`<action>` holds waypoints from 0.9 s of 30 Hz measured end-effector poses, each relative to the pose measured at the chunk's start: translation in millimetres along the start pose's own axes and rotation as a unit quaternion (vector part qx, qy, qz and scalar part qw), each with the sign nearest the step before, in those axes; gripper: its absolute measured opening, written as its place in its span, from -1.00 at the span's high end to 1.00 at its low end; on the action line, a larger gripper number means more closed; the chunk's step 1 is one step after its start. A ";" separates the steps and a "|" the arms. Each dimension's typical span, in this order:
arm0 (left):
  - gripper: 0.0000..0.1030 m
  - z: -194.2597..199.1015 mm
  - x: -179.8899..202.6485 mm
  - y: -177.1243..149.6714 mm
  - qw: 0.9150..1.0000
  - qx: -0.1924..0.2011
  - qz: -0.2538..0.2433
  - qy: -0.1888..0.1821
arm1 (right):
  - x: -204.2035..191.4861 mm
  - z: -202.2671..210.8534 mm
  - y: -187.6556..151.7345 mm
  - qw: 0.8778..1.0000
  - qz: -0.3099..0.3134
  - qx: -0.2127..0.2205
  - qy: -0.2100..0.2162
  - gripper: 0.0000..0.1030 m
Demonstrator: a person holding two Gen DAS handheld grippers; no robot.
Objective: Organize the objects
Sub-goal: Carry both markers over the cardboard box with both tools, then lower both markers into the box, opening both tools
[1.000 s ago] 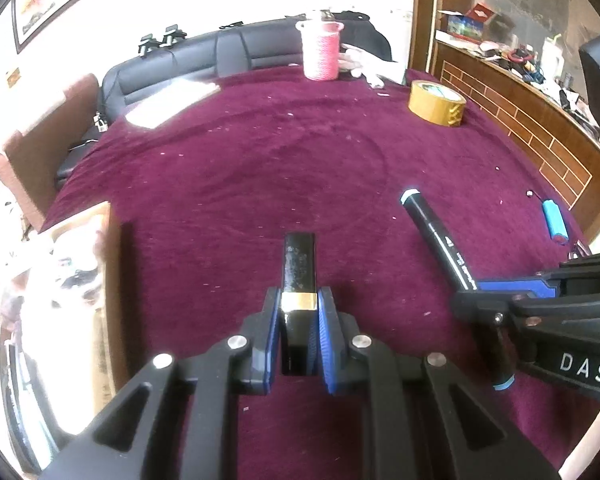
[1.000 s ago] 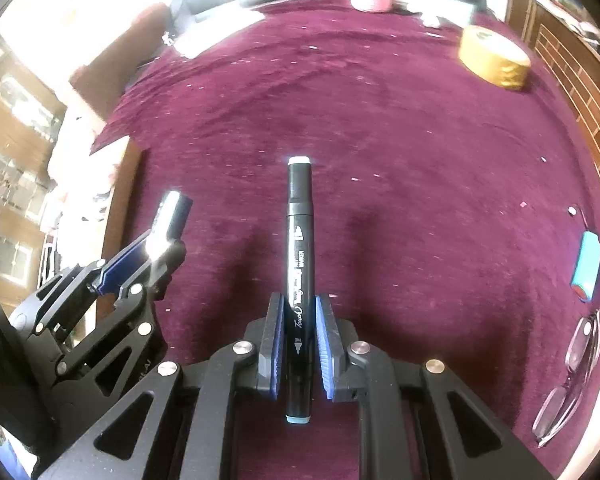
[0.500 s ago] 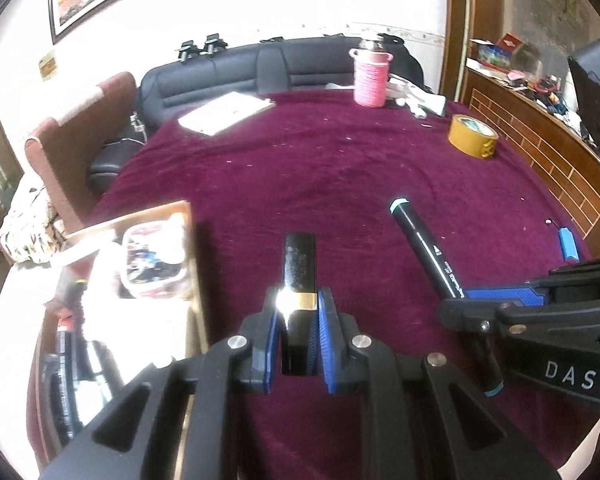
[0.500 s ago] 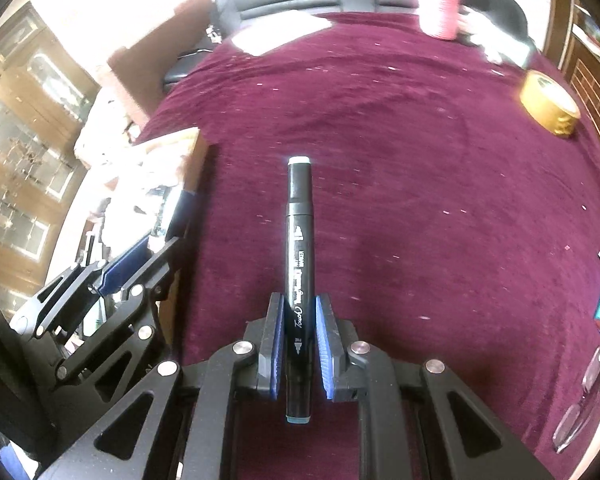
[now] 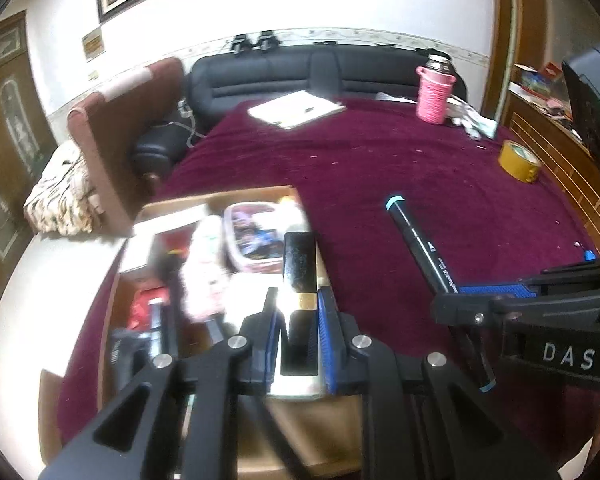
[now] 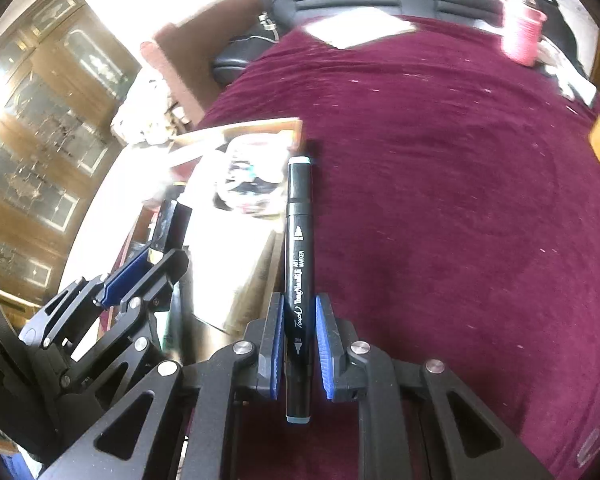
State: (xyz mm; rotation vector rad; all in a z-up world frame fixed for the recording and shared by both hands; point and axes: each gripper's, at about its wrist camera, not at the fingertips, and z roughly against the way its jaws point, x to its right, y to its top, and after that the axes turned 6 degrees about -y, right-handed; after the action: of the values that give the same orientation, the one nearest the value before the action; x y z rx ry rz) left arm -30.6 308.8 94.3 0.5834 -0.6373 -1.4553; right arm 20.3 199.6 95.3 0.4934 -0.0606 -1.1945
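Observation:
My left gripper (image 5: 298,312) is shut on a black lipstick tube with a gold band (image 5: 299,266), held above a cardboard box (image 5: 260,194) full of small items. My right gripper (image 6: 299,320) is shut on a black art marker with pale blue end caps (image 6: 299,248), its far tip over the box's right edge (image 6: 288,124). In the left wrist view the right gripper (image 5: 496,294) and the marker (image 5: 420,244) are at the right, over the maroon cloth. In the right wrist view the left gripper (image 6: 148,264) with the lipstick (image 6: 168,228) is at the lower left.
A maroon cloth (image 5: 380,168) covers the table. On it lie a white notebook (image 5: 296,110), a pink wrapped bottle (image 5: 434,94), a yellow tape roll (image 5: 518,160) and a small blue object (image 5: 589,255) at the right edge. A black sofa (image 5: 300,68) and brown chair (image 5: 116,128) stand behind.
Both grippers have moved left across the cloth, carrying the lipstick and the marker, and now hang at the cardboard box, which has come fully into view. Both grips are unchanged.

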 end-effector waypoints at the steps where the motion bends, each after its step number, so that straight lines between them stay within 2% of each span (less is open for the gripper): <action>1: 0.67 1.8 -7.2 -0.9 1.000 0.000 0.005 0.003 | -5.0 -1.6 2.5 1.000 0.004 -0.001 0.003 0.66; 12: 0.66 4.6 -82.6 -10.7 0.997 -0.013 0.069 0.036 | -59.6 -40.5 35.0 0.998 0.037 -0.035 0.033 0.66; 18: 0.66 -6.9 -102.7 -8.7 0.995 -0.027 0.080 0.043 | -78.3 -65.3 53.0 0.997 0.041 -0.051 0.035 0.66; 27: 0.66 -24.5 -113.1 -4.6 0.995 -0.037 0.085 0.042 | -90.0 -89.0 74.5 0.997 0.045 -0.062 0.023 0.65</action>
State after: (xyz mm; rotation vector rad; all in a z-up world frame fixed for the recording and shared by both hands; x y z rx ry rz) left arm -17.9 421.0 69.0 0.5161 -0.5510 -1.2839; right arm 78.1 331.0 64.5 0.4054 0.0312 -1.0914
